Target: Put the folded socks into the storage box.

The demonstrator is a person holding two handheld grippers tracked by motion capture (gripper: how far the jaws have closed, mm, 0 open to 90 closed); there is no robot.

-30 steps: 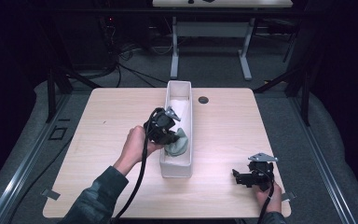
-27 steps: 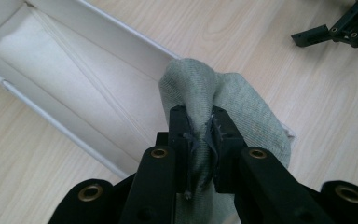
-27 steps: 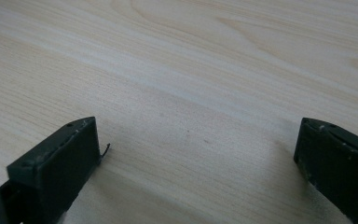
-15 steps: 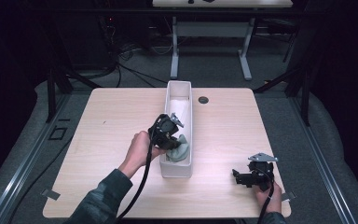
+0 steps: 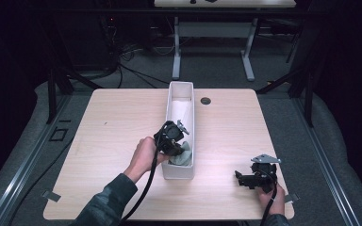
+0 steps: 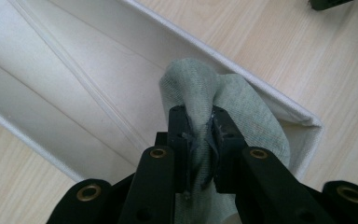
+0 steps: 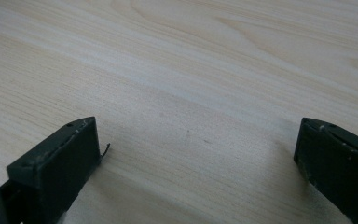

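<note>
High view: I read no brand, label or writing on anything here. A long white fabric bin [image 5: 181, 117] stands lengthwise on the middle of the pale wood surface [image 5: 113, 127], and a small dark round grommet [image 5: 205, 100] sits just beside its far right corner. My left hand-held gripper [image 5: 173, 141] is over the near part of the bin, its tip at a grey-green cloth [image 5: 181, 157] that lies in the bin's near end. My left hand [image 5: 143, 157] holds it from the bin's left side, with the black cable trailing back toward me. My right hand-held gripper [image 5: 254, 176] rests low near the front right corner of the surface, well apart from the bin, its grey plate on top.

Left gripper view: the left hand-held gripper [image 6: 200, 140] has its jaws pressed close, pinching a raised fold of the grey-green cloth [image 6: 251, 116] between them. The cloth sits against the bin's [image 6: 74, 84] end corner, above its pale lining. No markings are legible.

Right gripper view: the right hand-held gripper [image 7: 196, 154] is spread wide, with nothing between its jaws, just over the bare wood surface [image 7: 191, 70]. I cannot tell whether the tips touch it.
</note>
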